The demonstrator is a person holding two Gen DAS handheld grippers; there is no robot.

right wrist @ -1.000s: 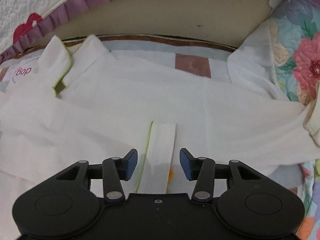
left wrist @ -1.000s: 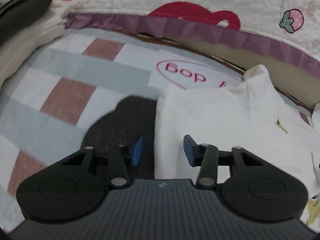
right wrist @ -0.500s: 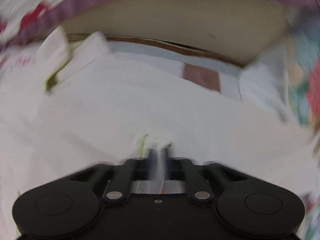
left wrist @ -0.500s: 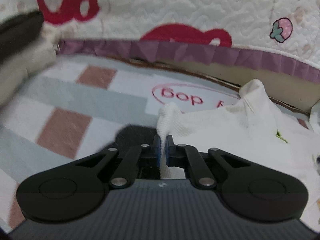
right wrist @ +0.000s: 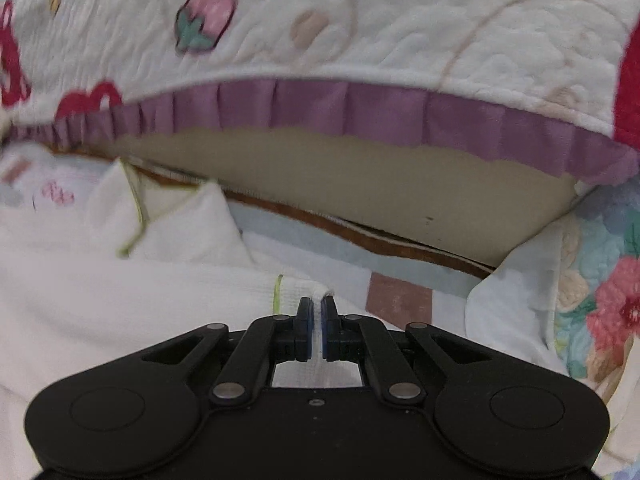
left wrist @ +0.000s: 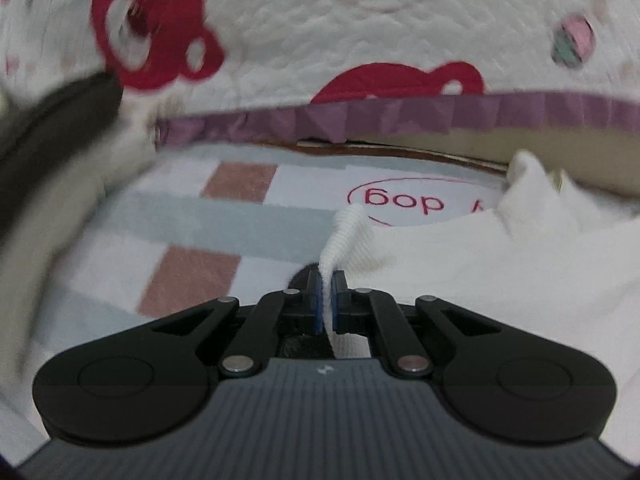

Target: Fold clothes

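White ribbed shirt (left wrist: 500, 264) lies on the checked bedsheet (left wrist: 208, 220); our left gripper (left wrist: 328, 294) pinches its edge, and our right gripper (right wrist: 317, 320) is clamped on its green-trimmed hem (right wrist: 296, 286).

Both views are evenly and softly lit, with no glare and no clear light source. A small dark shadow is seen just beneath the closed fingers of the left gripper (left wrist: 328, 300). Motion blur is spread across the quilt (left wrist: 360, 32), and the dark cushion (left wrist: 48, 128) at the left edge is heavily smeared. Straight lines are bent by fisheye distortion, and the corners are darkened. The purple frill (right wrist: 360, 108) is rendered softly.
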